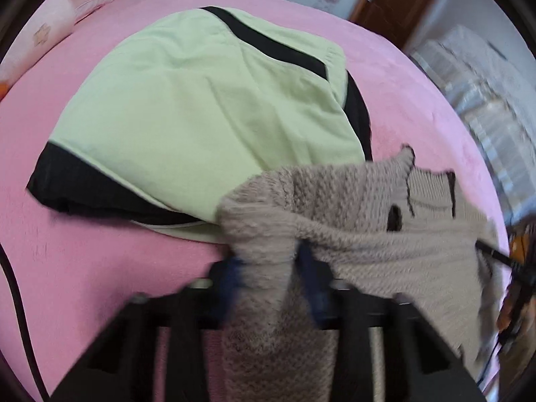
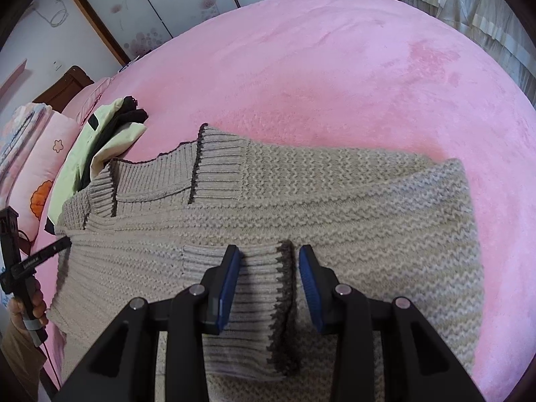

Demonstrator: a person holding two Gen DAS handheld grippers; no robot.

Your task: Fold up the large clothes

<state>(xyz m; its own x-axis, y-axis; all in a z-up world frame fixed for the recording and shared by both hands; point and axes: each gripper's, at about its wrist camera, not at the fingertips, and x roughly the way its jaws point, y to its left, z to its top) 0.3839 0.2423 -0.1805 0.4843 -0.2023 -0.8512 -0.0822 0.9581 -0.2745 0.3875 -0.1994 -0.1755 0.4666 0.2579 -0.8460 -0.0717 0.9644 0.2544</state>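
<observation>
A beige knitted sweater (image 2: 301, 201) with dark trim lies on the pink bed (image 2: 335, 67). In the left wrist view my left gripper (image 1: 271, 268) is shut on a bunched part of the sweater (image 1: 351, 234) and holds it lifted. My right gripper (image 2: 269, 278) is open, its blue pads either side of a ribbed cuff (image 2: 261, 288) lying on the sweater. The left gripper also shows at the left edge of the right wrist view (image 2: 50, 251), at the sweater's side.
A folded light green and black garment (image 1: 207, 110) lies on the bed beyond the sweater; it also shows in the right wrist view (image 2: 100, 147). Pink pillows (image 2: 37, 167) are at the left. A wooden door (image 1: 398, 0) and curtains (image 2: 469, 10) stand behind the bed.
</observation>
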